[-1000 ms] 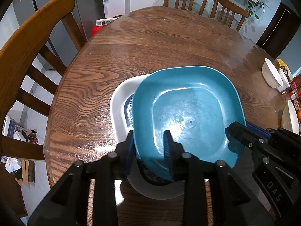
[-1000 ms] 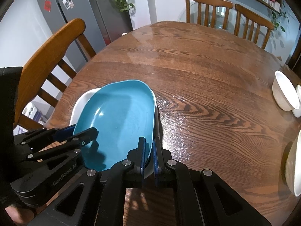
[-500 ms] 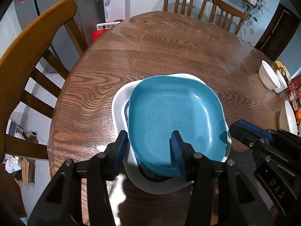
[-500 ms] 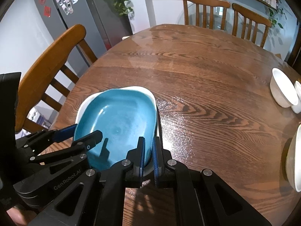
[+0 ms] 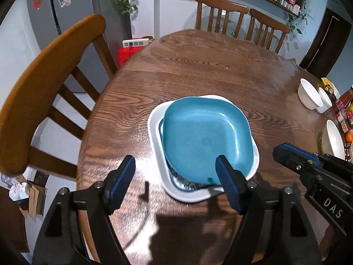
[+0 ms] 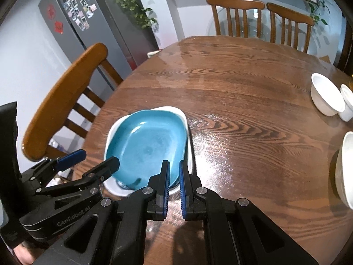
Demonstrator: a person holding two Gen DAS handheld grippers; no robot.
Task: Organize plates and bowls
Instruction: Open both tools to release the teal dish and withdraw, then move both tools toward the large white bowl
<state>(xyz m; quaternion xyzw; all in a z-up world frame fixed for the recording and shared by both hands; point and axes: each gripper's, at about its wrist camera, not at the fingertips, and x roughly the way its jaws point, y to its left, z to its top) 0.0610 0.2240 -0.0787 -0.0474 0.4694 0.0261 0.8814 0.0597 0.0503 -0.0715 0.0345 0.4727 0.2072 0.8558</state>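
A blue square plate [image 5: 205,137] lies stacked inside a white square dish [image 5: 154,123] on the round wooden table [image 5: 209,70]; a patterned plate edge shows between them. The stack also shows in the right wrist view, blue plate [image 6: 147,145] on white dish [image 6: 189,154]. My left gripper [image 5: 176,176] is open and empty, raised just in front of the stack. My right gripper [image 6: 174,174] has its jaws nearly together with a narrow gap, empty, above the stack's near right edge.
Two white bowls [image 6: 326,97] stand at the table's right side, with a larger white bowl [image 6: 346,170] nearer. A wooden chair [image 5: 50,84] stands at the left; two more chairs [image 5: 240,19] stand behind the table. Jars and packets [image 5: 344,110] crowd the right edge.
The left gripper let go of the blue plate, opened wide and drew back and up. The plate now rests flat in the white dish. The right gripper also drew back.
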